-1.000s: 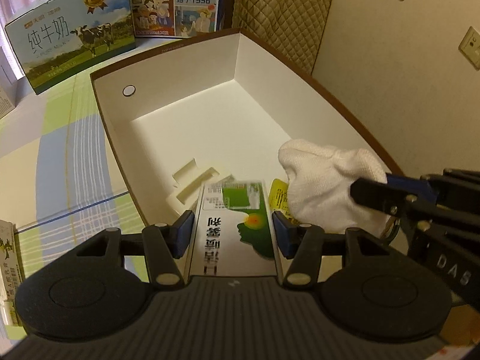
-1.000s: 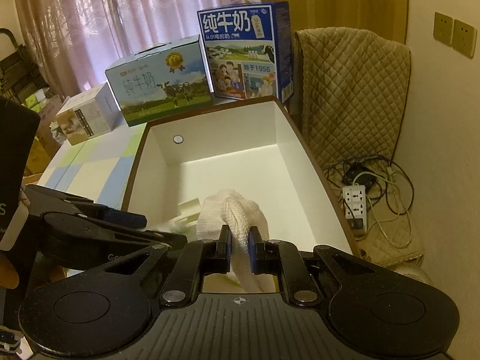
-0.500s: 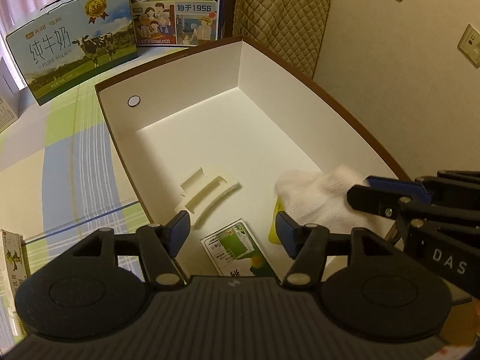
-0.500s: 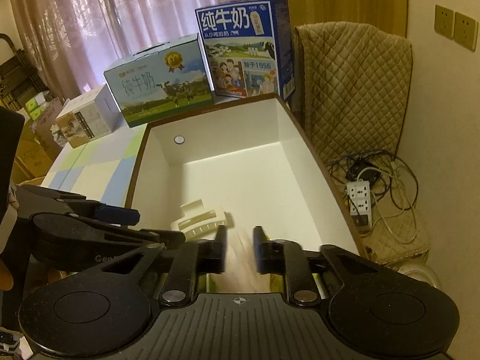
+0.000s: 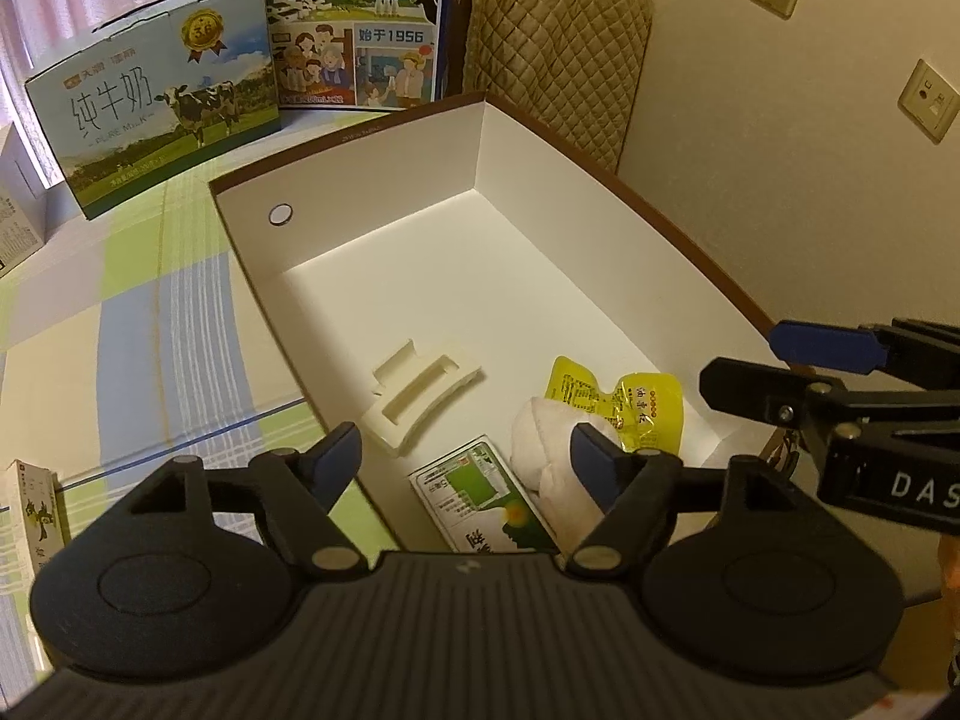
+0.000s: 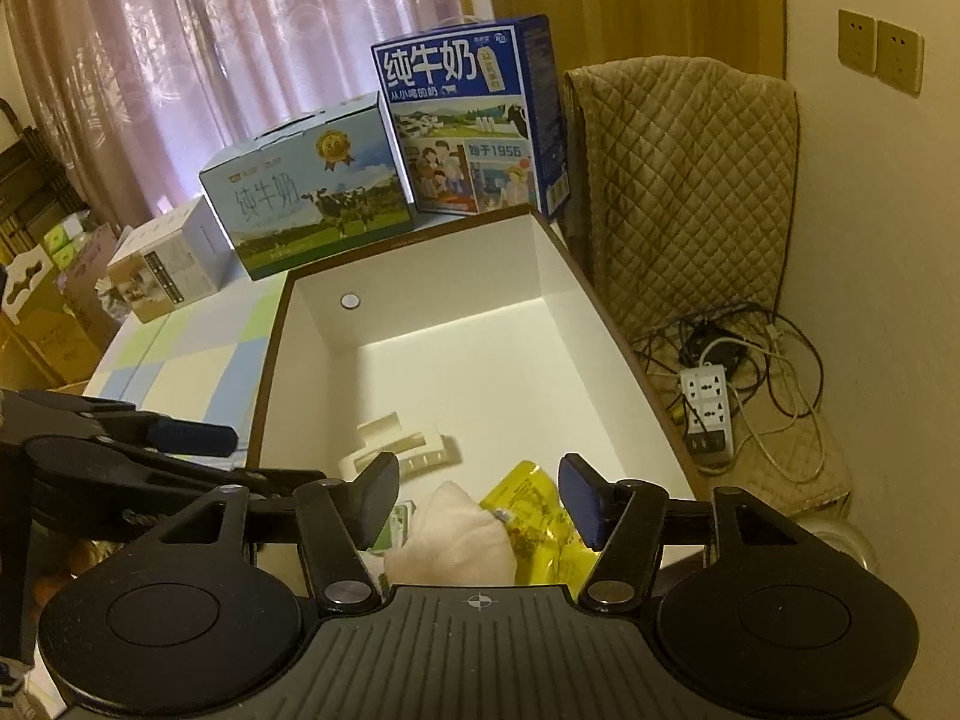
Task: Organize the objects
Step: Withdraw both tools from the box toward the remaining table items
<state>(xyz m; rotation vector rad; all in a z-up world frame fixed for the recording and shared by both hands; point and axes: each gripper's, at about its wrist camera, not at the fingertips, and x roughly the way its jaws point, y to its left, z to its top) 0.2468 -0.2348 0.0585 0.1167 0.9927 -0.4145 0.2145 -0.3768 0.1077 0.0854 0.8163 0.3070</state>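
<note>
Home, looks like a living room. Evidence: pink curtains (image 6: 180,60) over the window, quilted cover (image 6: 690,180) draped over furniture, power strip (image 6: 708,414) with tangled cables on the floor, wall sockets (image 6: 879,51), checked tablecloth (image 5: 120,312), retail milk cartons (image 6: 468,120) stacked on the table, cardboard boxes (image 6: 66,276) piled by the wall.

Warm, dim yellowish room light is filling both views. Daylight is glowing through the curtains (image 6: 210,60) beyond the tongs. A bright band is lying across the white box (image 5: 420,276) floor ahead. Fisheye curvature is bending and darkening the edges.
</note>
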